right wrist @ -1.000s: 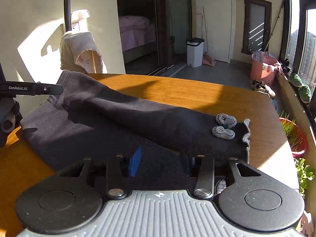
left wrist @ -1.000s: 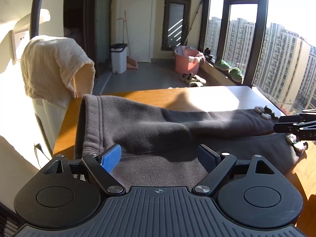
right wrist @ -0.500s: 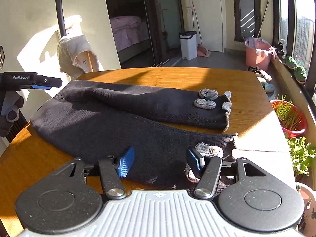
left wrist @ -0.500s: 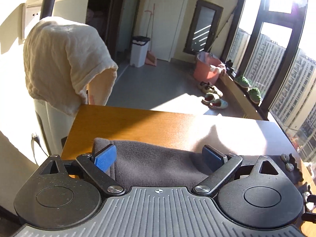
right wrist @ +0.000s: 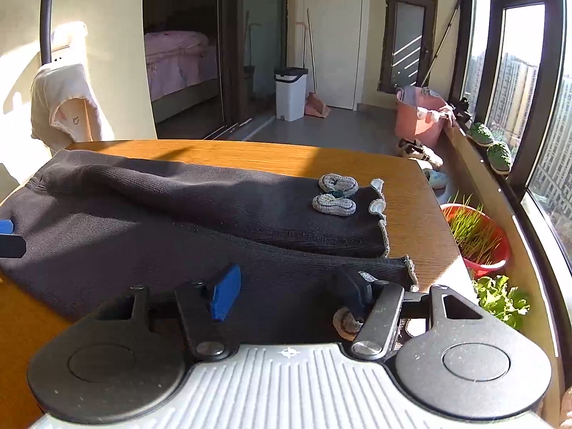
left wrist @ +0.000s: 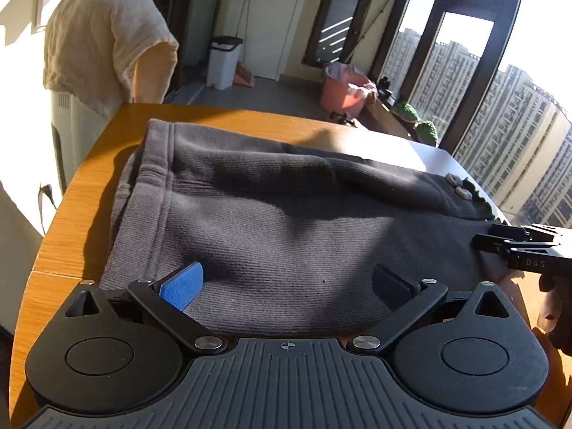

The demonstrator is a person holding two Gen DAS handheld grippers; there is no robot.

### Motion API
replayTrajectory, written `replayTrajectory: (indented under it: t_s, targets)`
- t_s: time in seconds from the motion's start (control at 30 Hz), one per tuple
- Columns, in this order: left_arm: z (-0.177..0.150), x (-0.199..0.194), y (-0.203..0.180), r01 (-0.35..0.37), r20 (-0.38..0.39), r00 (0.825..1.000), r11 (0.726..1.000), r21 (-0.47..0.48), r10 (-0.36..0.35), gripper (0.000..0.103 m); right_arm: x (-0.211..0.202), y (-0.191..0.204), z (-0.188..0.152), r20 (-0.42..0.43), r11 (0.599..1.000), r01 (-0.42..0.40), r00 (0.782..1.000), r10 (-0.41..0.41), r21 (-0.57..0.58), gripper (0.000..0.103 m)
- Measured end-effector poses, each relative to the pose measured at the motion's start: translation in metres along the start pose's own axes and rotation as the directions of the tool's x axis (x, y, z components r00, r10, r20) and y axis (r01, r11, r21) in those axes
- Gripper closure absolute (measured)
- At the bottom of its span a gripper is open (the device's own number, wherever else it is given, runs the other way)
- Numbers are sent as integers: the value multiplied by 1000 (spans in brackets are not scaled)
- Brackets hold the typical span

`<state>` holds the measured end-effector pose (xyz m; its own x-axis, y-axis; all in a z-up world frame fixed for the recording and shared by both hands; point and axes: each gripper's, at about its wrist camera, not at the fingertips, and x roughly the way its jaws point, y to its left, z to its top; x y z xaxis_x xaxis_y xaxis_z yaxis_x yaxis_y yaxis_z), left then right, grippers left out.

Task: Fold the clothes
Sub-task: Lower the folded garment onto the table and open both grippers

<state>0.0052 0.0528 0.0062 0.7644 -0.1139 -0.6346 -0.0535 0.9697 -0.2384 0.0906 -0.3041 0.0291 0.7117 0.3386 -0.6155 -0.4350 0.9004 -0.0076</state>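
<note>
**Dark trousers flat on the table, both grippers spread over them**

A pair of dark grey knit trousers (left wrist: 286, 221) lies flat on the wooden table (left wrist: 89, 193), waistband toward the table's left edge, leg ends toward its right edge, one leg lying partly over the other. The left gripper (left wrist: 286, 286) hangs over the waist end near the table's near edge; its jaws are opening, wide apart, with cloth below and between them but neither pad pressing on it. The right gripper (right wrist: 289, 289) sits over the near leg's cuff by the near right corner; its jaws are opening too, pads clear of the fabric.

The left wrist view shows the ribbed waistband (left wrist: 157, 171) and, at its right edge, the other gripper's black fingers over the cuff. Only the right wrist view shows the cuffs clearly: two small grey knitted patches (right wrist: 336, 193) on the far leg, a frilled pale hem, and another patch beside its own right finger. It also shows a red pot of grass (right wrist: 475, 239) beyond the table's right edge.
</note>
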Motion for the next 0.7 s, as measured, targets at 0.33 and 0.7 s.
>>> replayTrajectory:
  t_s: [0.33,0.7]
  targets:
    - [-16,2,-34,-144,13,990,981,131,144,0,-26,16,-18,-1,998,-43,999,43,-53,30]
    - [-34,-21,-41,-233,74,971,969,79,227,0,-74,54,-45,145,997,48,989,-40,-53,0]
